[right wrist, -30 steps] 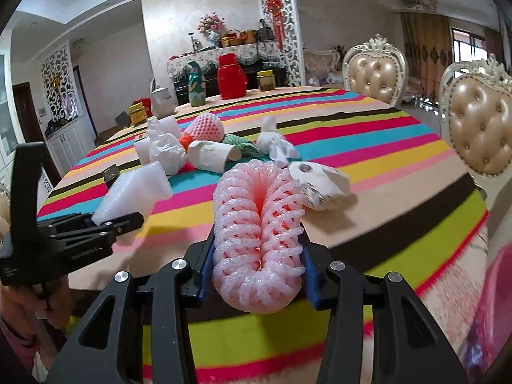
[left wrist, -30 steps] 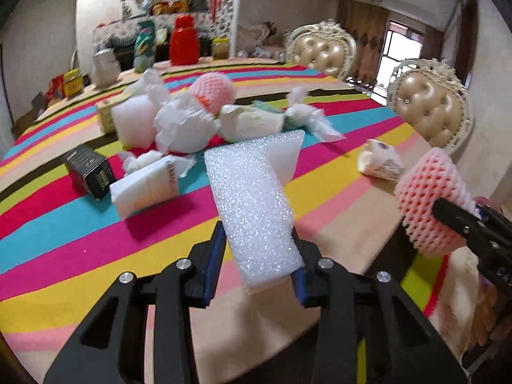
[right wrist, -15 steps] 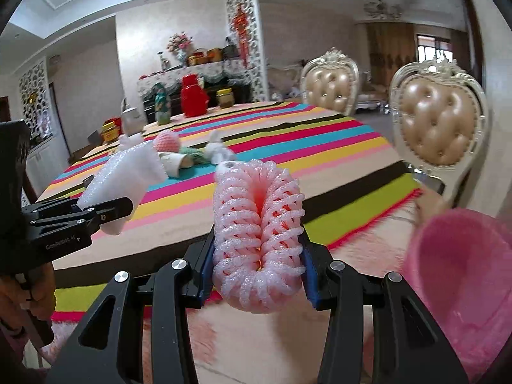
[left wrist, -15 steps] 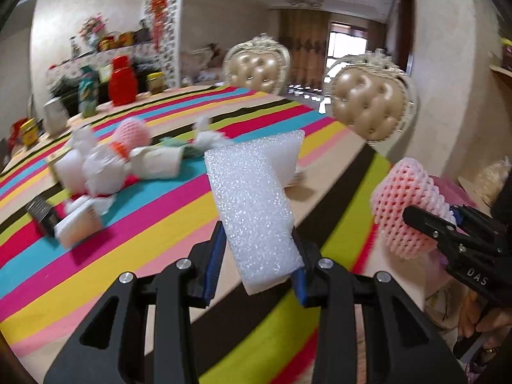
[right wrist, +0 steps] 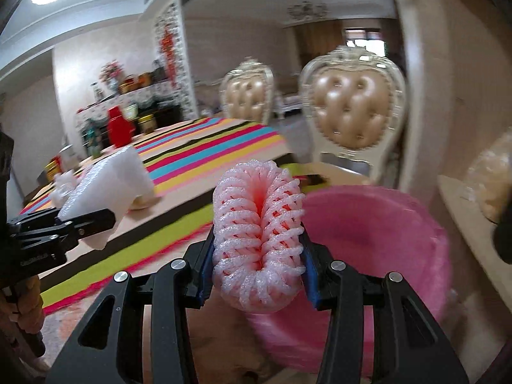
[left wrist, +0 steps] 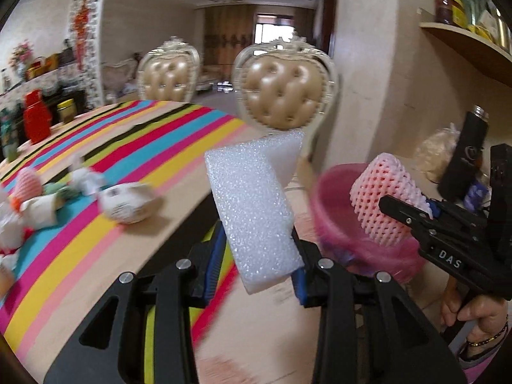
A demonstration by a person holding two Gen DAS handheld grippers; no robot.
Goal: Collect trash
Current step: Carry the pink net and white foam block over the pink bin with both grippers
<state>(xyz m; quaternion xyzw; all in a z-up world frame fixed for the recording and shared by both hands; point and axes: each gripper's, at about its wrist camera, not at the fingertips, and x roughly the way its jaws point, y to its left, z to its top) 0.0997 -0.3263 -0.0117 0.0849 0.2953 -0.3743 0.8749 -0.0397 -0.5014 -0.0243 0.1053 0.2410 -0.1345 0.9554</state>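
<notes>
My left gripper [left wrist: 257, 256] is shut on a white foam block [left wrist: 252, 211] and holds it in the air past the table's edge. My right gripper [right wrist: 257, 256] is shut on a pink foam fruit net [right wrist: 257, 240], just in front of a pink bin [right wrist: 377, 240]. In the left wrist view the fruit net [left wrist: 382, 204] hangs over the bin [left wrist: 332, 211], to the right of the foam block. In the right wrist view the foam block [right wrist: 108, 179] and left gripper [right wrist: 64, 227] are at the left. More trash lies on the striped table [left wrist: 96, 192]: a crumpled white paper [left wrist: 128, 204], cups and another pink net [left wrist: 28, 182].
Two padded cream chairs [left wrist: 284, 92] stand behind the table's corner. A wall pillar [left wrist: 368, 80] and a shelf [left wrist: 467, 44] with jars are at the right, with a black bottle [left wrist: 464, 156] below. A red container [left wrist: 36, 118] stands at the table's far side.
Both grippers have swung right, away from the table, with their loads still held. The pink bin has come close, and the fruit net is now over it.
</notes>
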